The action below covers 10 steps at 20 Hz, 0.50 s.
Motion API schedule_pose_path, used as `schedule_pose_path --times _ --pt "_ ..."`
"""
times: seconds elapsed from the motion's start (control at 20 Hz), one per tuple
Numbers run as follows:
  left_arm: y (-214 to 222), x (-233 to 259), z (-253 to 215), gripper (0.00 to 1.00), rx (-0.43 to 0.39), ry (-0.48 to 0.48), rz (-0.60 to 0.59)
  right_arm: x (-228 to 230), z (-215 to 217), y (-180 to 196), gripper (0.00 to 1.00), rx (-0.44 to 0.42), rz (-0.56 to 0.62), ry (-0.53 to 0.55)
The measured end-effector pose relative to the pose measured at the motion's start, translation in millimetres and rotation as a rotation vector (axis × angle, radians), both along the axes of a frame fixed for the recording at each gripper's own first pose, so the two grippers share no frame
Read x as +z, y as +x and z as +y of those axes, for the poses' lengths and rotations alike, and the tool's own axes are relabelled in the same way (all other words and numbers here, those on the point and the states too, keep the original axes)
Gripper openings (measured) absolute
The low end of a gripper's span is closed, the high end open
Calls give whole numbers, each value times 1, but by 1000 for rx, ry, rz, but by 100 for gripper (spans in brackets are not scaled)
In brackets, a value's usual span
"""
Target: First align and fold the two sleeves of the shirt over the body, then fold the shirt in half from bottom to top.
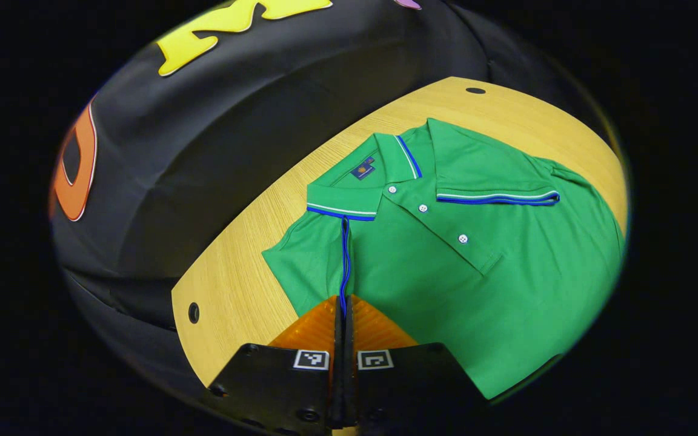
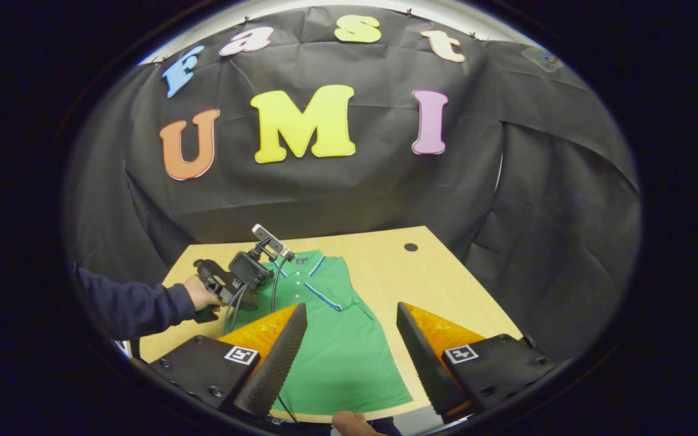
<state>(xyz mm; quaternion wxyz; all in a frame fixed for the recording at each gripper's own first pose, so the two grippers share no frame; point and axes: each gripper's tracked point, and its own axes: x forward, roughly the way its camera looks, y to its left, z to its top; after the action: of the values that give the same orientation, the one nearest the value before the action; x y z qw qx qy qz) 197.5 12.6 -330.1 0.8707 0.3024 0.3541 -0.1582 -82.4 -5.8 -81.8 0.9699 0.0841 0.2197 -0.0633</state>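
The left gripper (image 1: 344,312) is seen with its jaws pressed together on a blue-trimmed sleeve edge (image 1: 344,266). The right gripper (image 2: 349,330) is held with jaws spread wide. A hand (image 2: 200,293) in a dark sleeve (image 2: 131,306) is seen gripping the left gripper's handle.

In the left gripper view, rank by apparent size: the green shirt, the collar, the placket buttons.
1. Green shirt, largest.
2. Collar.
3. Placket buttons, smallest; the three look alike, so I leave them unranked.

Green polo shirt (image 1: 446,272) flat on table, collar far; one sleeve (image 1: 494,181) folded over body.
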Motion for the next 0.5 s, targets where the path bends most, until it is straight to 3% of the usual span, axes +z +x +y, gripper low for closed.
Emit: schedule_pose_path --times 0.1,0.25,0.3,0.4,0.5 --pt "-12 -9 -8 7 2 -91 50 -4 1 -1 95 -11 8 4" --pt "-24 2 -10 75 18 -191 47 -3 7 4 95 0 -4 17" --pt "-26 13 -4 73 36 -197 18 -4 8 9 93 12 -9 13" --pt "-35 35 11 80 86 -223 -28 -7 10 19 95 42 -10 2" --pt "-51 56 25 80 149 -260 -60 -10 12 30 96 84 -7 1"
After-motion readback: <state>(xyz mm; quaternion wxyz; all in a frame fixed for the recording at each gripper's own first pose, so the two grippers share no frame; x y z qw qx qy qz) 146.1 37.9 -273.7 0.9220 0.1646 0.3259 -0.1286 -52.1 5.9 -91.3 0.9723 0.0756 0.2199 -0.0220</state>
